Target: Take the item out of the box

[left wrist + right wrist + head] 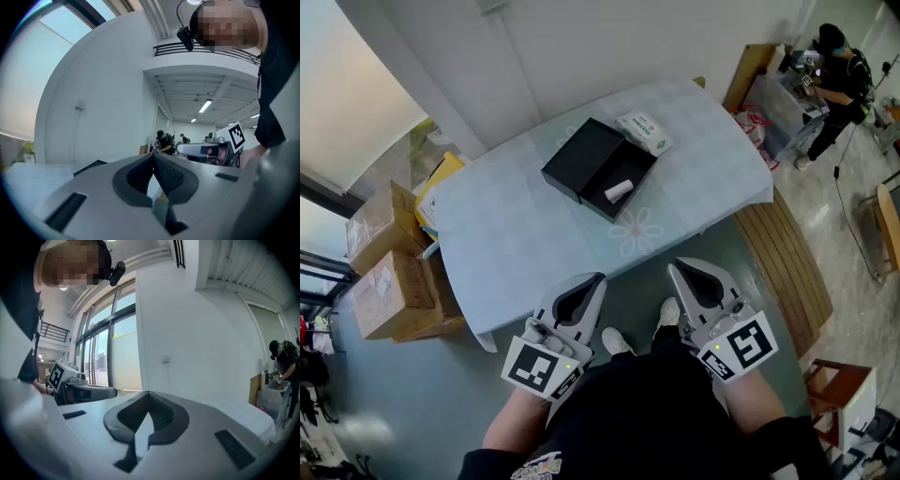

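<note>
An open black box (pixel 598 192) lies on the table (pixel 516 234), which is covered with a pale blue cloth. The box lid (pixel 581 155) rests against its far left side. Inside the box lies a small white roll-shaped item (pixel 619 190). My left gripper (pixel 596 278) and right gripper (pixel 675 269) are held close to my body, short of the table's near edge and well apart from the box. Both are shut with nothing between the jaws. The left gripper view shows its own closed tips (pixel 153 155) and the right gripper (pixel 206 149) beside it. The right gripper view likewise shows closed tips (pixel 149 394).
A white and green packet (pixel 644 131) lies on the table just behind the box. Cardboard boxes (pixel 389 272) are stacked on the floor at the left. A wooden bench (pixel 787 262) runs along the table's right end. A person (pixel 834 56) stands far right.
</note>
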Available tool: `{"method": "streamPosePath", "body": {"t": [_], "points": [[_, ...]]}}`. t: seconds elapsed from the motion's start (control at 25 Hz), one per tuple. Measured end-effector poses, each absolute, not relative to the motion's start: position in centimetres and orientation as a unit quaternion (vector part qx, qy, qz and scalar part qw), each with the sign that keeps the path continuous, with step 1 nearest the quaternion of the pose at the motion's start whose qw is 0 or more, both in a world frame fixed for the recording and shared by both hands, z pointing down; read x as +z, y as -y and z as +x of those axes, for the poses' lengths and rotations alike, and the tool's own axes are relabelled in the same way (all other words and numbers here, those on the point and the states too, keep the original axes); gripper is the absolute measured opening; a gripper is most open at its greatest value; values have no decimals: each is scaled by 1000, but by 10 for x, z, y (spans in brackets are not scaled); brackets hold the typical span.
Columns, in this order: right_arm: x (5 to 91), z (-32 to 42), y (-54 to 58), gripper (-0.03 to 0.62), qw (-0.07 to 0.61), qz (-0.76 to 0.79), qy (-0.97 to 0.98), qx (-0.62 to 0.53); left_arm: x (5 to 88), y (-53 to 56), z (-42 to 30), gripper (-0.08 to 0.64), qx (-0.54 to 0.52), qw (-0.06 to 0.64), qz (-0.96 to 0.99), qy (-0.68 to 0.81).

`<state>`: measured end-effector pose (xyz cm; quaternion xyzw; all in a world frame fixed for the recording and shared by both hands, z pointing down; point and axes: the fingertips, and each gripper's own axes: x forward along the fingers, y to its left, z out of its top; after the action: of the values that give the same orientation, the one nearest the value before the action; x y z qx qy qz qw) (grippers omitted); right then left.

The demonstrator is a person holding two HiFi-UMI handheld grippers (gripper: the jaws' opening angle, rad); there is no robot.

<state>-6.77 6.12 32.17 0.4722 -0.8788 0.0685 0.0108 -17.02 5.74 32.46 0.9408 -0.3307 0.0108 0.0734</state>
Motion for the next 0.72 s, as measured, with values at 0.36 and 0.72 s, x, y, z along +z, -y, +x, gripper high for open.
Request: {"method": "streamPosePath", "body": {"t": [0.36, 0.72], "points": [[318, -65, -62, 9, 2, 466, 882, 63, 325, -57, -166, 8, 9, 73, 941, 330], [308, -52, -49, 9, 11, 460, 887, 48, 323, -52, -158, 9, 10, 75, 938, 339]]}}
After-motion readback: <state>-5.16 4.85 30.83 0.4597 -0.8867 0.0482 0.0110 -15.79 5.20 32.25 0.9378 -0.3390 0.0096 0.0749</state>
